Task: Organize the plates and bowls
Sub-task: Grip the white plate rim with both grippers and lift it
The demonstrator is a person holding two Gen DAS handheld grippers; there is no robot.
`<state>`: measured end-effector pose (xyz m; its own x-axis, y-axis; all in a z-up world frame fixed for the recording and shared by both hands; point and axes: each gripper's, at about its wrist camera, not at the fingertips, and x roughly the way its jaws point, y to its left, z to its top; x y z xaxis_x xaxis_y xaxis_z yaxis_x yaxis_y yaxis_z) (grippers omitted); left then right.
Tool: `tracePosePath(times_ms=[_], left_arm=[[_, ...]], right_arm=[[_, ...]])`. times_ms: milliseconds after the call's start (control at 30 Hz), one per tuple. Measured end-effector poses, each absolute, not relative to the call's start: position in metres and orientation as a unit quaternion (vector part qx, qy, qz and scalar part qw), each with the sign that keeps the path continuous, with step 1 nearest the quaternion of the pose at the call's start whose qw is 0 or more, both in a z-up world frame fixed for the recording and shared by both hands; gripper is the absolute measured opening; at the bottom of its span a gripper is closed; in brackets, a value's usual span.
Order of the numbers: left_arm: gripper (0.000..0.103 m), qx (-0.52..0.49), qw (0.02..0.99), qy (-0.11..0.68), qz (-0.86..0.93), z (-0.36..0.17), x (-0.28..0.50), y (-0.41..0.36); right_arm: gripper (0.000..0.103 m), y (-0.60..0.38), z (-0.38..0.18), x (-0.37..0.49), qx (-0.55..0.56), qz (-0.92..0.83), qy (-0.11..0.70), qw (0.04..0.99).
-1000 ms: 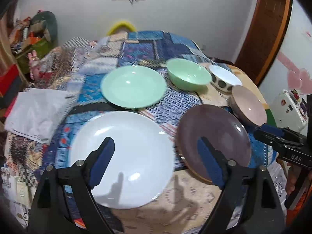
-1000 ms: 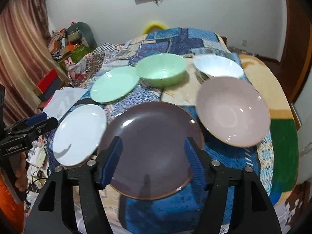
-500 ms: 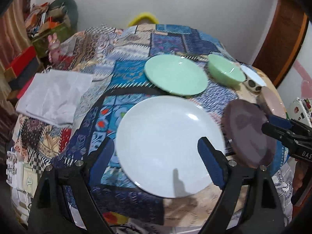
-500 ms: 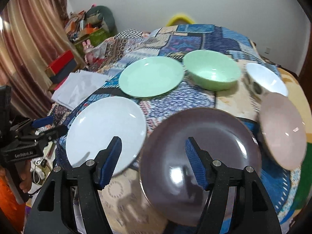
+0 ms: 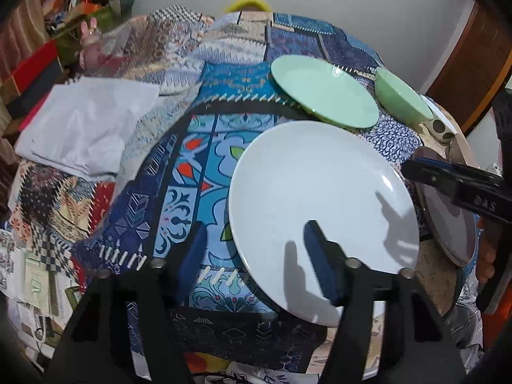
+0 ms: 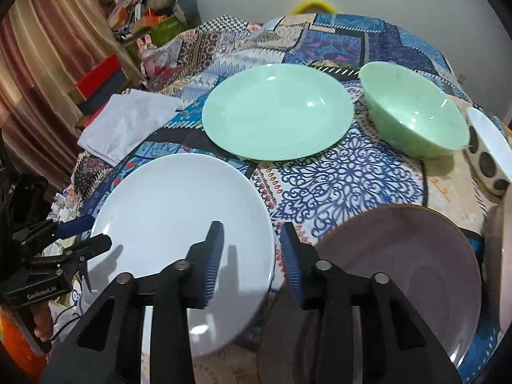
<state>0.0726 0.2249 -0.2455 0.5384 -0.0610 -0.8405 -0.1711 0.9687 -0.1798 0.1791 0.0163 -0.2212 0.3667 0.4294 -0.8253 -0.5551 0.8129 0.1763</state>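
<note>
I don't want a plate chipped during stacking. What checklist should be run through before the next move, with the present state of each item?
1. Left gripper open and empty: ok.
2. Right gripper open and empty: ok.
3. White plate flat on the patchwork cloth, nothing on it: ok.
4. White plate's near rim inside the table edge: cannot tell.
5. Green plate and green bowl apart: ok.
6. Brown plate free of the right gripper: ok; its right rim against the pink dish: cannot tell.

White plate [image 6: 179, 224] flat lower left, mint green plate [image 6: 278, 112] above it, green bowl [image 6: 416, 112] upper right, mauve plate [image 6: 409, 265] lower right, spotted white bowl [image 6: 489, 150] right edge
</note>
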Motion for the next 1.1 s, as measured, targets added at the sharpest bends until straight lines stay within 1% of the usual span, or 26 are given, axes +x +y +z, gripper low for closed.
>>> tracePosePath(times_ms=[67, 133, 233, 500, 800, 867, 1033, 1100], left_arm=[[0.053, -0.129, 0.866, 0.483, 0.028, -0.251, 0.074, 0.228], [0.045, -0.133, 0.865, 0.483, 0.025, -0.254, 0.075, 0.23], [0.04, -0.14, 0.863, 0.485, 0.015, -0.257, 0.077, 0.23], [0.037, -0.137, 0.866, 0.481, -0.001, -0.257, 0.079, 0.227], [0.037, -0.136, 0.863, 0.486, 0.011, -0.256, 0.084, 0.244], [0.037, -0.143, 0.86, 0.49, 0.007, -0.257, 0.084, 0.247], [0.037, -0.134, 0.854, 0.502, 0.004, -0.262, 0.077, 0.245], [0.037, -0.134, 0.854, 0.502, 0.002, -0.262, 0.073, 0.245]], right_arm=[[0.029, 0.02, -0.224, 0.181, -0.07, 0.297, 0.48, 0.822], [0.026, 0.022, -0.227, 0.183, -0.074, 0.294, 0.486, 0.82], [0.026, 0.025, -0.232, 0.184, -0.081, 0.287, 0.494, 0.816], [0.027, 0.025, -0.235, 0.186, -0.078, 0.279, 0.519, 0.804], [0.027, 0.029, -0.236, 0.173, -0.074, 0.289, 0.525, 0.797], [0.029, 0.028, -0.237, 0.172, -0.065, 0.293, 0.53, 0.793], [0.03, 0.027, -0.24, 0.165, -0.069, 0.297, 0.535, 0.788], [0.032, 0.027, -0.241, 0.164, -0.07, 0.298, 0.535, 0.787]])
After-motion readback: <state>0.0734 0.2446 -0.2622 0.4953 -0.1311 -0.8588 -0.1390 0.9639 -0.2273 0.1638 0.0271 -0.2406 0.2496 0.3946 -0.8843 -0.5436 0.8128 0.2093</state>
